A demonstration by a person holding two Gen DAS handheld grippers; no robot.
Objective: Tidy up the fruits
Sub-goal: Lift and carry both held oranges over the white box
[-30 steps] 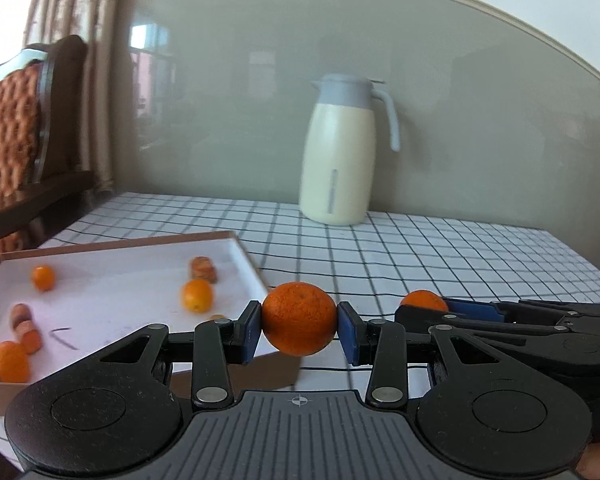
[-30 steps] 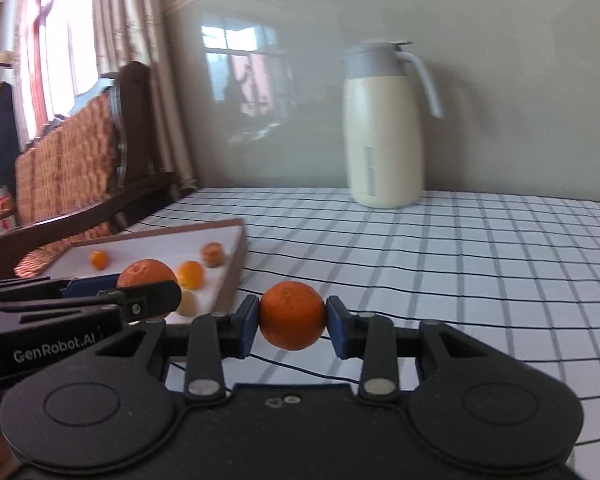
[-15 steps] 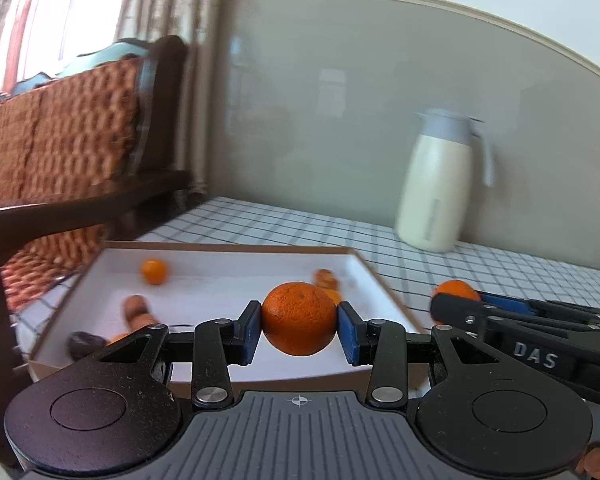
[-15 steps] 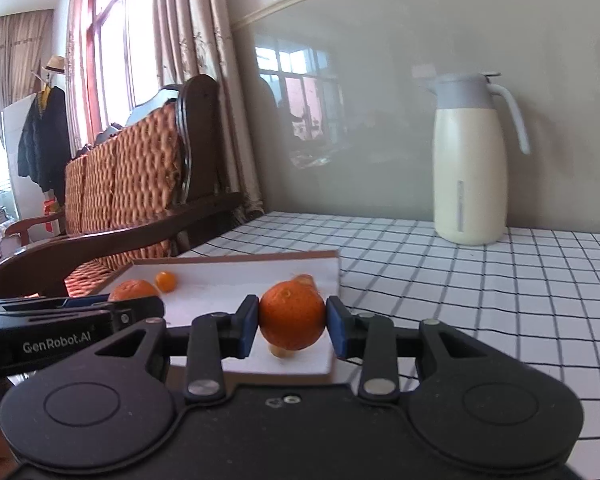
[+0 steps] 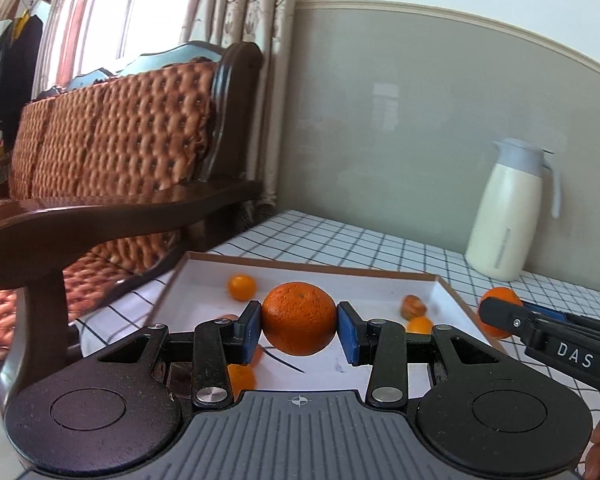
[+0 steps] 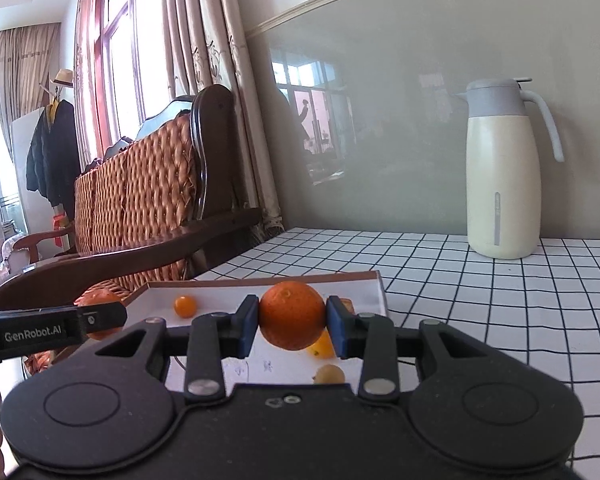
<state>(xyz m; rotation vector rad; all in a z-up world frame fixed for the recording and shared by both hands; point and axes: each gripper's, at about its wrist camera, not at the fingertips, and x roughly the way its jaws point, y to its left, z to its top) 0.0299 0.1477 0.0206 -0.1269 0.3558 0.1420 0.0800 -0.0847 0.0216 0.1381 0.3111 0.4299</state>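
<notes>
My left gripper [image 5: 299, 327] is shut on a large orange [image 5: 299, 318], held above the near part of a shallow white tray [image 5: 400, 280] with a brown rim. In the right wrist view my right gripper [image 6: 292, 322] is shut on a second orange [image 6: 291, 315] over the same tray [image 6: 364, 288]. Each gripper shows in the other's view: the right one [image 5: 500, 312] at the tray's right edge, the left one [image 6: 100, 316] at its left. Small fruits lie in the tray: a kumquat [image 5: 242, 287], a brown fruit [image 5: 413, 306] and another kumquat [image 6: 185, 306].
A cream thermos jug [image 6: 504, 172] stands at the back of the table on the checked cloth [image 6: 480, 300], by the grey wall. A dark wooden sofa [image 5: 120, 152] with woven cushions stands close along the table's left side, beyond the tray.
Both grippers have swung left with their oranges and now face the tray; the jug has slid to the right of both views. The grips have not changed.
</notes>
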